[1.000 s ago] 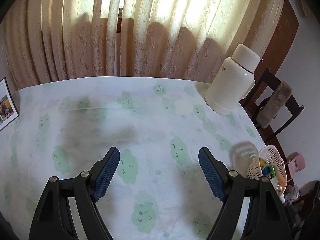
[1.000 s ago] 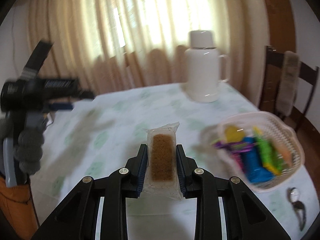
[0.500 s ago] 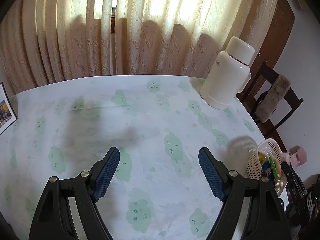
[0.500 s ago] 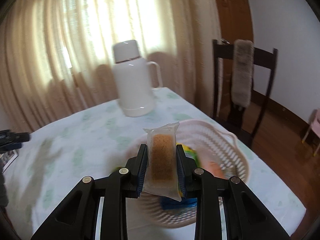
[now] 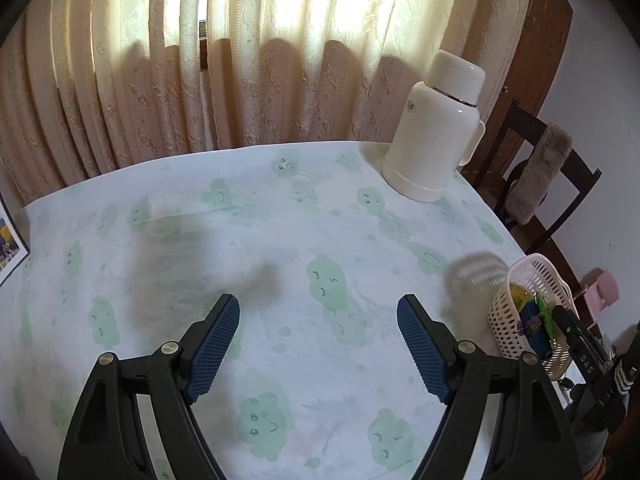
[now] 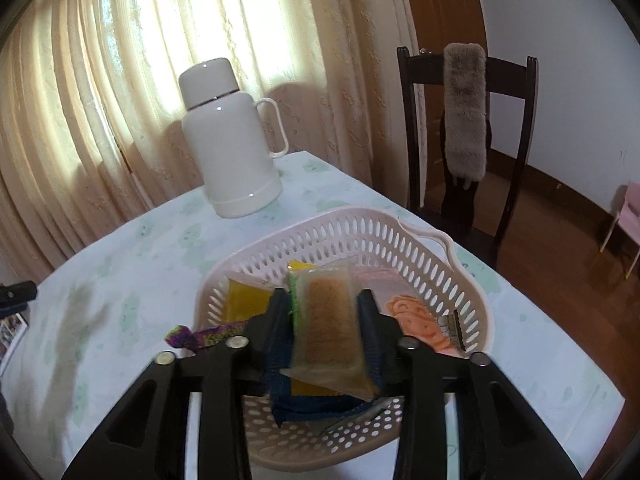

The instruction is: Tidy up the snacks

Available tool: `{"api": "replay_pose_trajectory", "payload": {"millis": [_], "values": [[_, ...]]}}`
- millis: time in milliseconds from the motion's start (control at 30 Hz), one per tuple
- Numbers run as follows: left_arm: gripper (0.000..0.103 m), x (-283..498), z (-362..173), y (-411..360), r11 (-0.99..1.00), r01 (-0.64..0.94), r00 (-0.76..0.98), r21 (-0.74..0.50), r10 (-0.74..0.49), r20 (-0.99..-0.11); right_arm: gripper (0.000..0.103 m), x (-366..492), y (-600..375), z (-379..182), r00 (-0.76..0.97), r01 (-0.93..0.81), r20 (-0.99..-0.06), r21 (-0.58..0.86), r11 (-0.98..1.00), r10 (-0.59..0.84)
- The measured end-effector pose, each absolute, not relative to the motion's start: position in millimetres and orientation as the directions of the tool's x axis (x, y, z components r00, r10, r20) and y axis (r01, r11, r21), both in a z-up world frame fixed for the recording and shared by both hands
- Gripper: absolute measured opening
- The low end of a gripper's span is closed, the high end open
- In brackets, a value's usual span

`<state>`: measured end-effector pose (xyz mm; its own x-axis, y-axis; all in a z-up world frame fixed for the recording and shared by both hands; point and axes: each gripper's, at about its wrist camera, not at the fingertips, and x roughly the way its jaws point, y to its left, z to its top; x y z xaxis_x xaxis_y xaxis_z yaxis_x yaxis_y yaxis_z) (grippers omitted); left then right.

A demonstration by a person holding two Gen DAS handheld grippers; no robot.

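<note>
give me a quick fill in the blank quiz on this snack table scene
1. The right gripper is over the ____, its jaws just opening around the clear-wrapped snack bar.
2. The left gripper holds ____.
3. The white flask stands on the ____.
4. A furry grey cover hangs on the ____.

Missing words: basket; nothing; table; chair

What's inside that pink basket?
The basket holds wrapped snacks: yellow, orange, blue and purple packets. The clear-wrapped biscuit between the gripper's fingers covers whatever lies beneath it.
</note>
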<state>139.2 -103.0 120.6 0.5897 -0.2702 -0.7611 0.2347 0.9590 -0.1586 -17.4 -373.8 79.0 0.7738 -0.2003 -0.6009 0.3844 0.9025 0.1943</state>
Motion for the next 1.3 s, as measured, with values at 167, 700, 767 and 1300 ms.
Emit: {"api": "replay_pose_trajectory", "payload": {"millis": [167,700,767,1300], "values": [[0.078,135,120,-112,0.956,0.254,0.588,-0.146,-0.272,-0.762,0.062,-29,-365,90,0.802,0.361,-0.565,0.203,0.910,-0.192],[0.078,121,116,-139,0.942,0.322,0.582,-0.094,-0.275,-0.766,0.065,-75,-346,90,0.818,0.313,-0.557,0.216,0.925,-0.147],[0.078,117,114,-145,0.938,0.337,0.580,-0.081,-0.275,-0.767,0.070,-78,-340,86,0.809,0.293,-0.574,0.204,0.934,-0.129],[0.078,83,108,-192,0.883,0.456,0.649,0.105,-0.250,-0.718,0.084,-85,-324,66,0.741,0.273,-0.663,0.150,0.950,-0.108]]}}
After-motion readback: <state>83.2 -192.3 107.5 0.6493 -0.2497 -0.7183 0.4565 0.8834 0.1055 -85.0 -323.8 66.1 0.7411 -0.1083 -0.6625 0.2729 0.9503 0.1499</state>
